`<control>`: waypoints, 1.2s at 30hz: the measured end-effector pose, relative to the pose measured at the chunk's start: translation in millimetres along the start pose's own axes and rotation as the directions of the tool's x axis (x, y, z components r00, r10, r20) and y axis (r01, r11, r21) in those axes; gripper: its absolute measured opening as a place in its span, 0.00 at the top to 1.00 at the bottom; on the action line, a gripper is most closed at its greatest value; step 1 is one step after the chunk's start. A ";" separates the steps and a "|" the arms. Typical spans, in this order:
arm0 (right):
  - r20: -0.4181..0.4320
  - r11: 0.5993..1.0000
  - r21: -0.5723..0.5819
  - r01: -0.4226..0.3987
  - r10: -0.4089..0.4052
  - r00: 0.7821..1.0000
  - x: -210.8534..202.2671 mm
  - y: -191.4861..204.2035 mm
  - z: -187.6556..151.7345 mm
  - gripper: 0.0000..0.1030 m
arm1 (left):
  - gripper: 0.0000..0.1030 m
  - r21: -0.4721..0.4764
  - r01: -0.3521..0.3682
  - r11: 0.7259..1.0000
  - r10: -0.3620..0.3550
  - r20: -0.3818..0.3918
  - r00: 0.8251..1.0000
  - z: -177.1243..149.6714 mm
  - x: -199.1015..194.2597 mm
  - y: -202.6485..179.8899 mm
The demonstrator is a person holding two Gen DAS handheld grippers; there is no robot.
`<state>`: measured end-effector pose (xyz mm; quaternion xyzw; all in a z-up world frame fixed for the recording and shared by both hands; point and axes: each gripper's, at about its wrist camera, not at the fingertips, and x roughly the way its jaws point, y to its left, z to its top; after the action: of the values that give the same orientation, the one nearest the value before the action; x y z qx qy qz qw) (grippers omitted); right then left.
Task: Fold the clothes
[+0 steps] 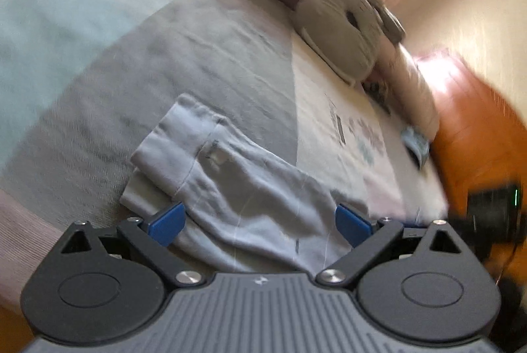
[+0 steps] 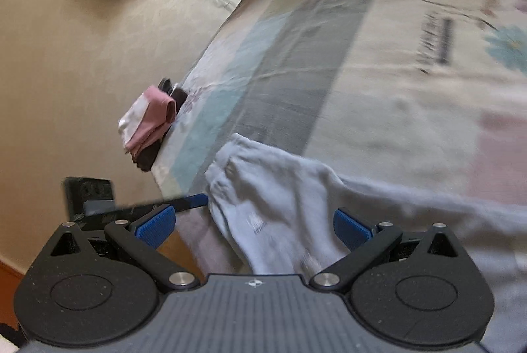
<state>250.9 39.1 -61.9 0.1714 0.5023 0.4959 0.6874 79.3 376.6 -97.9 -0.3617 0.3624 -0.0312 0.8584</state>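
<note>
Pale-blue garment lies between both grippers' wide-open, empty fingers; folded pink clothes nearby.

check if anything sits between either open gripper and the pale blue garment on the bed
Nothing visible does. The pale blue cotton garment lies directly between the spread fingers of the left gripper and likewise the right gripper.

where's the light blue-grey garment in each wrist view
Left wrist: light blue-grey cotton garment lies lower centre, between the open left gripper's fingers.
Right wrist: it is lower centre, trailing right, between the open right gripper's fingers.
Shared landmark: grey stripe of the bedsheet.
</note>
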 end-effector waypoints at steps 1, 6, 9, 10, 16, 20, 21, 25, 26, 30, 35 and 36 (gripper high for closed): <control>0.006 1.000 0.000 0.008 -0.008 1.000 -4.1 -1.1 -6.5 0.00 | 0.06 -0.026 0.021 0.999 -0.020 0.017 1.000 -0.3 1.0 4.5; -0.012 0.993 -0.099 0.066 -0.067 0.998 -11.8 10.6 -28.8 0.00 | 0.06 -0.140 0.075 0.987 -0.063 0.086 0.994 1.8 0.5 23.4; -0.023 0.987 -0.142 0.076 -0.080 0.997 -10.8 20.3 -37.1 0.00 | 0.06 -0.197 0.093 0.976 -0.072 0.113 0.991 0.8 -2.5 29.0; -0.026 0.986 -0.148 0.071 -0.076 0.997 -10.1 22.8 -39.0 0.00 | 0.06 -0.215 0.099 0.972 -0.074 0.122 0.990 0.3 -3.5 30.5; -0.056 0.975 -0.216 0.056 -0.069 0.996 1.2 39.1 -49.4 0.00 | 0.07 -0.232 0.077 0.970 -0.034 0.182 0.983 14.1 1.8 31.4; -0.073 0.953 -0.295 0.072 -0.097 0.993 14.0 56.1 -54.8 0.00 | 0.07 -0.252 0.172 0.952 -0.127 0.186 0.974 12.3 12.8 32.3; -0.076 0.947 -0.312 0.074 -0.103 0.992 16.7 59.6 -56.2 0.00 | 0.07 -0.226 0.176 0.958 -0.134 0.189 0.973 10.5 13.9 31.0; -0.084 0.930 -0.359 0.081 -0.119 0.989 24.3 67.4 -61.4 0.00 | 0.15 -0.241 0.142 0.960 -0.094 0.203 0.975 8.9 17.2 42.8; -0.082 0.924 -0.372 0.093 -0.132 0.988 27.3 69.2 -61.8 0.00 | 0.24 -0.247 0.144 0.958 -0.093 0.207 0.974 9.3 16.4 45.4; -0.032 0.867 -0.473 0.159 -0.197 0.980 39.9 83.1 -62.3 0.02 | 0.87 -0.214 0.013 0.977 0.026 0.182 0.983 9.6 15.6 45.5; 0.004 0.716 -0.644 0.267 -0.347 0.938 74.6 102.0 -65.0 0.51 | 0.93 -0.218 -0.013 0.976 0.051 0.171 0.984 7.5 14.3 52.9; 0.005 0.689 -0.672 0.272 -0.363 0.932 81.7 104.6 -66.7 0.57 | 0.93 -0.208 -0.023 0.978 0.059 0.167 0.984 7.9 14.0 51.4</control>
<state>140.5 138.4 -56.8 -0.2054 0.3584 0.5244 0.7446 84.0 414.8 -135.6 -0.4422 0.2957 0.0555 0.8450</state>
